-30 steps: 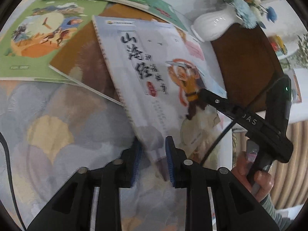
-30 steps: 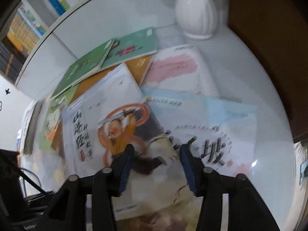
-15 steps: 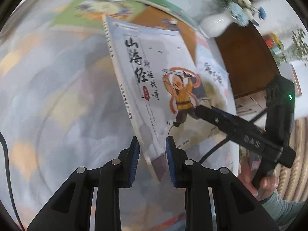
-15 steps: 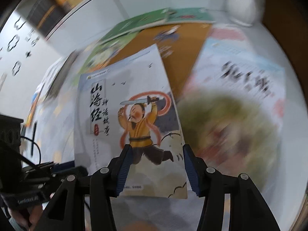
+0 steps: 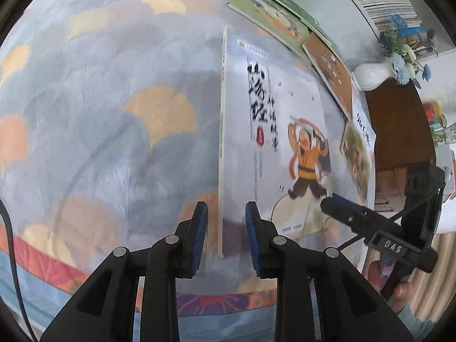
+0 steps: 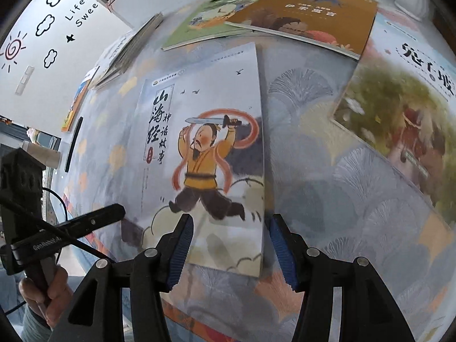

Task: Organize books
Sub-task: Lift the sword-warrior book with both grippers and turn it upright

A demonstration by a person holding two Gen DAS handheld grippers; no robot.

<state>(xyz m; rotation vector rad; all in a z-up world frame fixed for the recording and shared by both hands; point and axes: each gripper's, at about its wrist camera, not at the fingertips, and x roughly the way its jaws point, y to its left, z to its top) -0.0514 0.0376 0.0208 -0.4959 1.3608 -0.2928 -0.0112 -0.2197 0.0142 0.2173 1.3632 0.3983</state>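
A white storybook with a sword-waving figure in yellow (image 5: 285, 148) (image 6: 205, 154) is between both grippers over a patterned cloth. My left gripper (image 5: 225, 228) straddles the book's spine edge with its blue pads (image 5: 201, 225) close to either side; contact is unclear. My right gripper (image 6: 228, 245) is open, its jaws wide apart over the book's bottom edge. The right gripper also shows in the left wrist view (image 5: 342, 208), and the left gripper in the right wrist view (image 6: 114, 211).
Green books (image 6: 205, 20), a brown book (image 6: 305, 11) and a green-and-pink book (image 6: 399, 108) lie scattered beyond. A stack of books (image 6: 122, 54) lies at far left. A white vase with blue flowers (image 5: 370, 74) stands near the table edge.
The storybook has been drawn off the pile toward the left, onto bare cloth, and turned. Both grippers moved with it.
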